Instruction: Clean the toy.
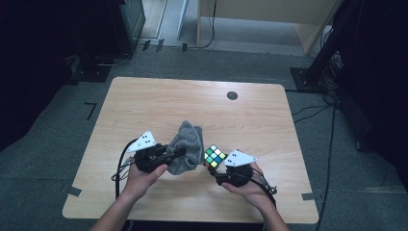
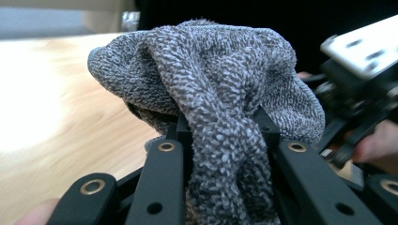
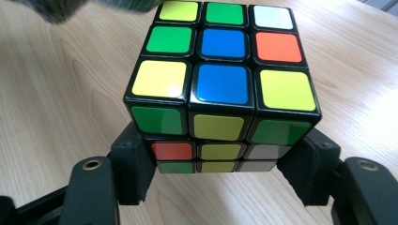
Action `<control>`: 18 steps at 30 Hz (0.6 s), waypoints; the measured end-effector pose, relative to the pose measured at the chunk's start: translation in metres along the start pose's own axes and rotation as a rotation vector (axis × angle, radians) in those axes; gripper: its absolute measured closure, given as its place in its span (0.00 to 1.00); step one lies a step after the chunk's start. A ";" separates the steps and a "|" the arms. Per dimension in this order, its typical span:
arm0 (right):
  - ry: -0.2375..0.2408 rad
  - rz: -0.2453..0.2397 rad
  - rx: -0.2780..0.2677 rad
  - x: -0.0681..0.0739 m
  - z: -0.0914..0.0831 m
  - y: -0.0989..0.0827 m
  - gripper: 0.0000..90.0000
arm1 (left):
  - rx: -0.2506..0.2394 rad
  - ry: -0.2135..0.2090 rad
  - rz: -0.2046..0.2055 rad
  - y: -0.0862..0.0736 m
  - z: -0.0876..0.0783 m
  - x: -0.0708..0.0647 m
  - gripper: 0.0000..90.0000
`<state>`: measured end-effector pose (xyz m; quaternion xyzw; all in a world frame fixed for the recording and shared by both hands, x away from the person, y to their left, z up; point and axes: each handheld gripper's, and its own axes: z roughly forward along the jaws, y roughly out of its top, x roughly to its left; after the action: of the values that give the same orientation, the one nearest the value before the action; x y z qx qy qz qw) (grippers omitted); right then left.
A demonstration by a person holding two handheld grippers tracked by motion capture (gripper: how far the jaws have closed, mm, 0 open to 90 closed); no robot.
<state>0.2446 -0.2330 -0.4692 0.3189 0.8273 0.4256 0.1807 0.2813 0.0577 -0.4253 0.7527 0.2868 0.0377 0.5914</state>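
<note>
While our left hand-held gripper [image 1: 179, 153] clenches the grey cloth [image 1: 187, 147] (bunched up), our right hand-held gripper [image 1: 215, 169] grasps the puzzle cube [image 1: 214, 156] over the bench [image 1: 154, 101].

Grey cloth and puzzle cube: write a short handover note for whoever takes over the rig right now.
Left gripper: shut on the grey terry cloth, bunched between its fingers and lifted over the light wooden table.
Right gripper: shut on the multicoloured puzzle cube, fingers clamping its lower layers, yellow, green and blue squares on top.
Done: both things picked up, held side by side near the table's front.
Left: probably bring cloth to cube and wipe it; no contact yet.
</note>
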 end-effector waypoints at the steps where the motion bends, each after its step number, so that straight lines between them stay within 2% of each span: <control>1: -0.002 -0.004 0.003 0.001 0.002 0.001 0.39 | 0.002 -0.025 0.002 0.005 0.003 -0.004 0.80; 3: -0.013 -0.009 0.009 0.003 0.006 0.002 0.39 | 0.025 -0.051 0.008 0.009 0.009 -0.009 0.78; 4: -0.020 -0.015 0.009 0.006 0.009 0.004 0.39 | 0.074 -0.061 0.017 0.008 0.019 -0.014 0.73; 5: -0.020 -0.015 0.009 0.006 0.009 0.004 0.39 | 0.074 -0.061 0.017 0.008 0.019 -0.014 0.70; 6: -0.020 -0.020 0.008 0.008 0.010 0.005 0.39 | 0.102 -0.039 0.023 0.004 0.026 -0.018 0.70; 7: -0.020 -0.035 0.004 0.013 0.011 0.007 0.39 | 0.144 0.017 0.023 -0.001 0.037 -0.021 0.59; 8: -0.021 -0.041 0.002 0.015 0.011 0.007 0.39 | 0.162 0.035 0.006 -0.003 0.041 -0.021 0.54; 9: -0.024 -0.057 0.011 0.017 0.011 0.008 0.39 | 0.162 0.035 0.006 -0.003 0.041 -0.021 0.47; 10: -0.024 -0.057 0.011 0.017 0.011 0.008 0.39 | 0.176 0.043 -0.018 -0.005 0.045 -0.021 0.47; 11: -0.049 -0.081 0.028 0.021 0.013 0.007 0.39 | 0.220 0.046 -0.059 -0.007 0.050 -0.018 0.38; 12: -0.049 -0.081 0.028 0.021 0.013 0.007 0.39 | 0.220 0.046 -0.059 -0.007 0.050 -0.018 0.35; 13: -0.047 -0.082 0.037 0.023 0.014 0.006 0.39 | 0.242 0.036 -0.083 -0.009 0.052 -0.016 0.35; 14: -0.062 -0.107 0.042 0.024 0.016 0.004 0.39 | 0.246 0.029 -0.095 -0.011 0.053 -0.014 0.34; 15: -0.070 -0.109 0.041 0.025 0.016 0.003 0.39 | 0.246 0.029 -0.095 -0.011 0.053 -0.014 0.36; 16: -0.073 -0.109 0.037 0.026 0.016 0.003 0.39 | 0.234 -0.006 -0.112 -0.011 0.050 -0.010 0.43; 18: -0.083 -0.113 0.024 0.025 0.015 0.002 0.39 | 0.219 -0.013 -0.115 -0.010 0.048 -0.008 0.57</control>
<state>0.2354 -0.2057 -0.4765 0.2912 0.8408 0.3913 0.2346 0.2901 0.0138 -0.4467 0.7953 0.3279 -0.0329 0.5088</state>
